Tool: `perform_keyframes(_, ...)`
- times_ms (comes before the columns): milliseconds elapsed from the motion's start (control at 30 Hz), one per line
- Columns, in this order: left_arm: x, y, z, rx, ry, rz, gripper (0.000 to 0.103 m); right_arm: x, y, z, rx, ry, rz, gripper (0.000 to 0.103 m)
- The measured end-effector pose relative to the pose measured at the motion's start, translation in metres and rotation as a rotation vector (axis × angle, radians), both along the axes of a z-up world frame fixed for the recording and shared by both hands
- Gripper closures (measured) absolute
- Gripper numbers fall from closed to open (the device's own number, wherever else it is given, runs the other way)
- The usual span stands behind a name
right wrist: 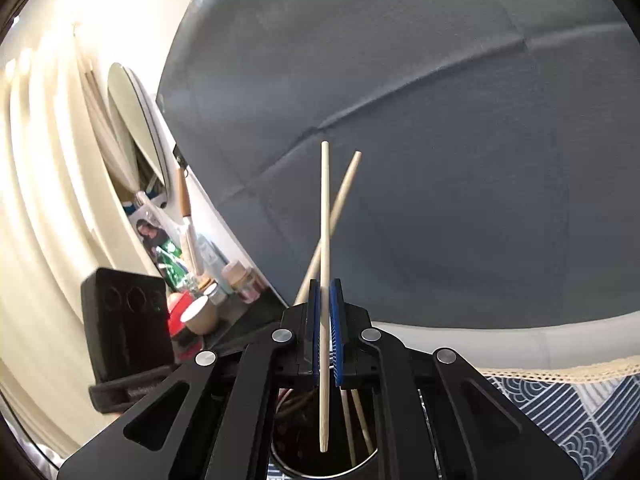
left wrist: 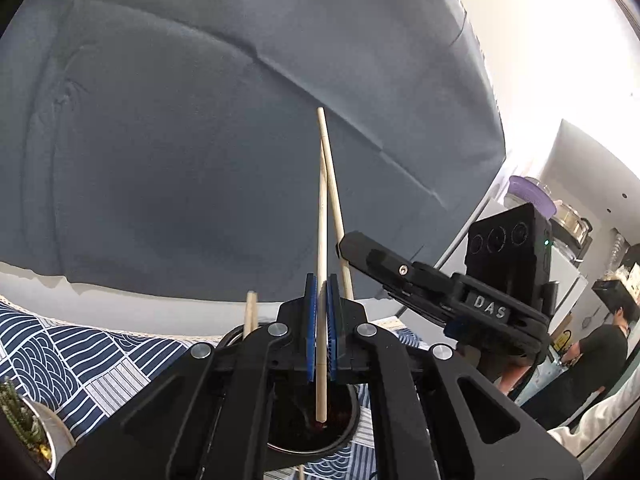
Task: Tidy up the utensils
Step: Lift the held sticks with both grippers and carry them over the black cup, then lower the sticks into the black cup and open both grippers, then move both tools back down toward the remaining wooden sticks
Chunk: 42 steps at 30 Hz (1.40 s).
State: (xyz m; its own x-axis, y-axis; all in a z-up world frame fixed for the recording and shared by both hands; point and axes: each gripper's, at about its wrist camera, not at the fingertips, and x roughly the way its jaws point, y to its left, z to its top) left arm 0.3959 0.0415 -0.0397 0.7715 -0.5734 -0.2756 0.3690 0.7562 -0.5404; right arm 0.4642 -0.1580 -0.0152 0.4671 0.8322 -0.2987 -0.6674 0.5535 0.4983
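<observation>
My left gripper is shut on a pale wooden chopstick that stands upright. Its lower end hangs inside the mouth of a dark round holder. My right gripper is shut on a second chopstick, also upright, with its tip over the same holder, where several more sticks stand. The two held sticks cross near their tops. In the left wrist view the right gripper reaches in from the right around its slanted chopstick. The left tool's housing shows at the left in the right wrist view.
A blue and white patterned cloth covers the table. A potted plant sits at the lower left. A grey-blue sofa back fills the background. A person stands far right. Cups and jars crowd a shelf at the left.
</observation>
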Motion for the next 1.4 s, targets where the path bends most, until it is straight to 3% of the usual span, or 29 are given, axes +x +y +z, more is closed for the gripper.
perform_keyframes(200,0.002,-0.004,-0.028,0.023,0.033,0.008,0.098,0.001,0.004,-0.025,-0.033,0.036,-0.007,0.098)
perform_keyframes(333,-0.002,-0.007,-0.029,0.055,0.036,0.017,0.098,-0.002,0.002,-0.036,-0.043,0.059,-0.005,0.098)
perform_keyframes(567,-0.016,-0.001,-0.021,0.07,0.038,0.029,0.098,-0.02,0.008,-0.027,-0.133,0.013,-0.002,0.098)
perform_keyframes(867,-0.041,-0.014,-0.009,0.239,0.047,0.012,0.097,-0.049,0.011,-0.023,-0.288,-0.037,-0.01,0.098)
perform_keyframes(1200,-0.062,0.001,-0.012,0.221,0.075,0.029,0.097,-0.065,0.006,-0.022,-0.389,-0.028,-0.06,0.094)
perform_keyframes(1233,-0.064,0.002,-0.01,0.222,0.076,0.03,0.097,-0.066,0.005,-0.019,-0.395,-0.03,-0.069,0.091)
perform_keyframes(1333,-0.071,0.005,-0.006,0.227,0.077,0.041,0.085,-0.074,-0.002,-0.008,-0.398,-0.045,-0.114,0.05)
perform_keyframes(1400,-0.077,0.008,-0.003,0.222,0.076,0.048,0.078,-0.08,-0.007,0.0,-0.391,-0.041,-0.125,0.048)
